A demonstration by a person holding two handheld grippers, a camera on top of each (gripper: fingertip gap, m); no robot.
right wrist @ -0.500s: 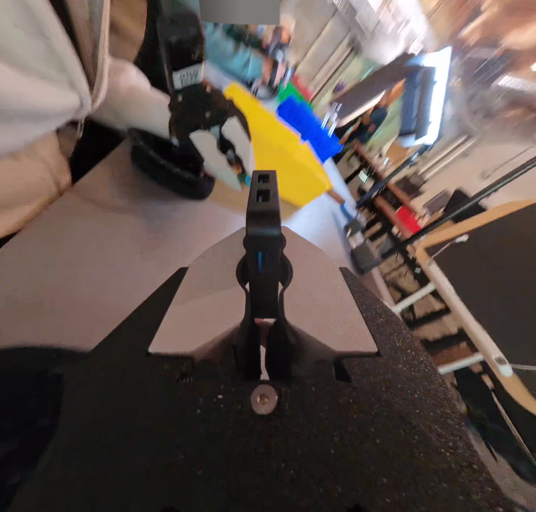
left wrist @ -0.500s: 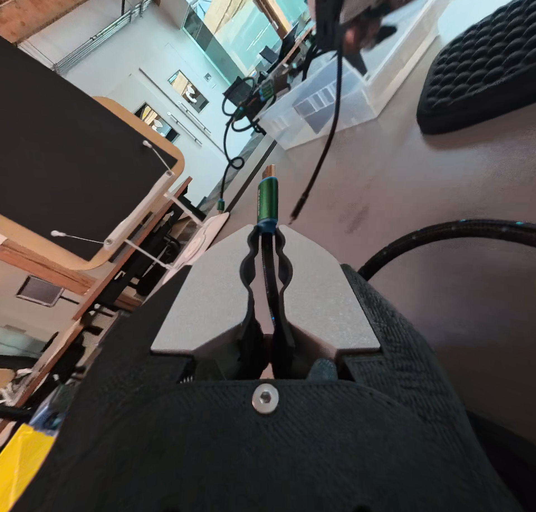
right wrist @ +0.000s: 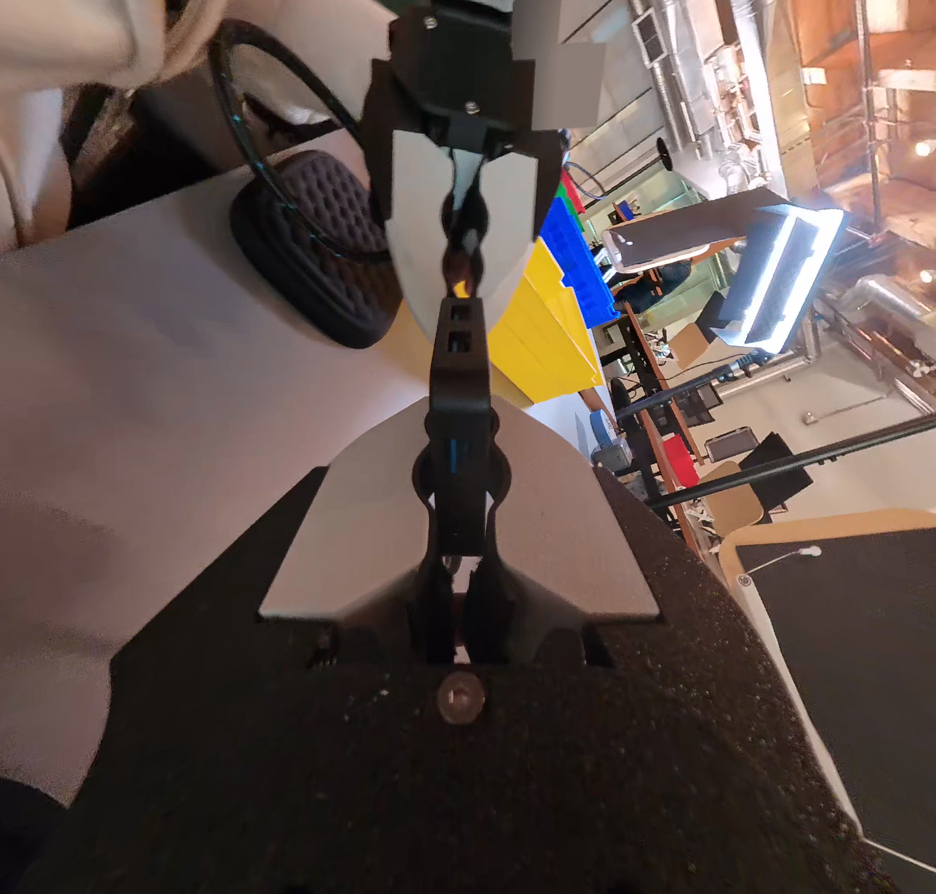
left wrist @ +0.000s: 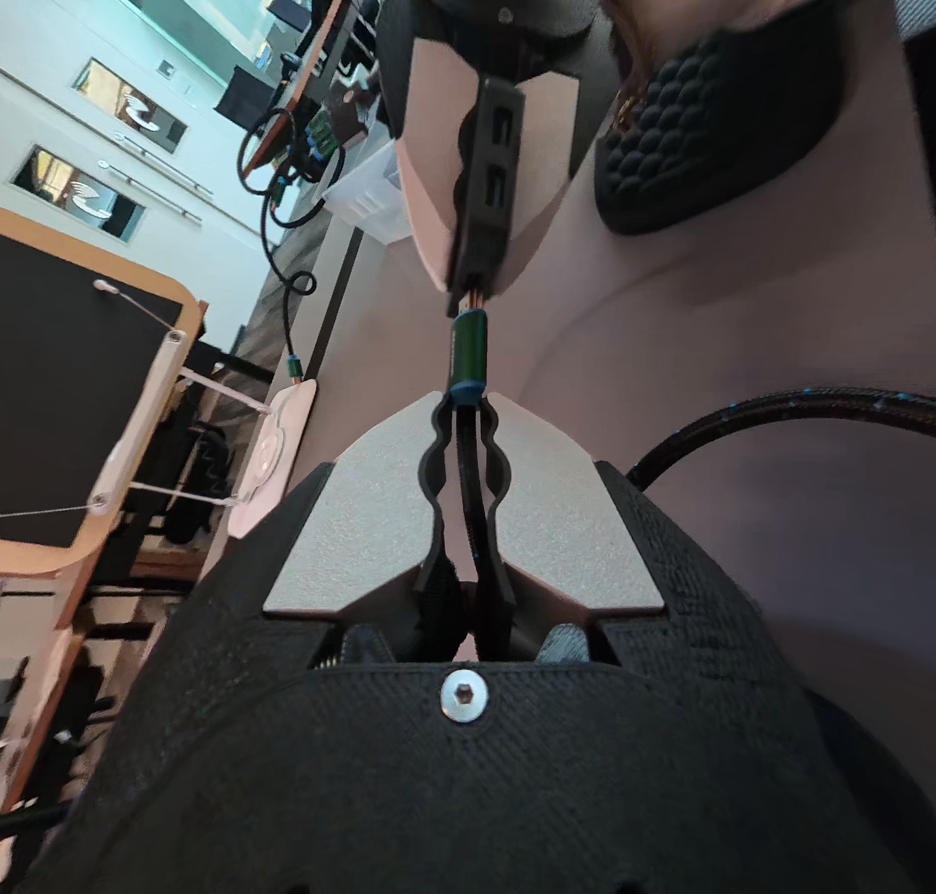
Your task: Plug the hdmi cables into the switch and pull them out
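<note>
Pinching the braided cable (left wrist: pixel 468 485) behind its green plug (left wrist: pixel 467 353), the left gripper (left wrist: pixel 463 404) meets the switch (right wrist: pixel 458 404) clamped tight by the right gripper (right wrist: pixel 458 414).

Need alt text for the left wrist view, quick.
The left gripper, shut on a green HDMI plug, meets the end port of the black switch, held by the right gripper above the table.

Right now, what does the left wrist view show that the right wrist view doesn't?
Only the left wrist view shows the green HDMI plug with its metal tip at the switch's end, a second loose cable and a clear bin.

Only the right wrist view shows yellow bins, blue bins and a bright light panel.

Both show the black switch, the left claw, the right claw and the dimpled black pad.
</note>
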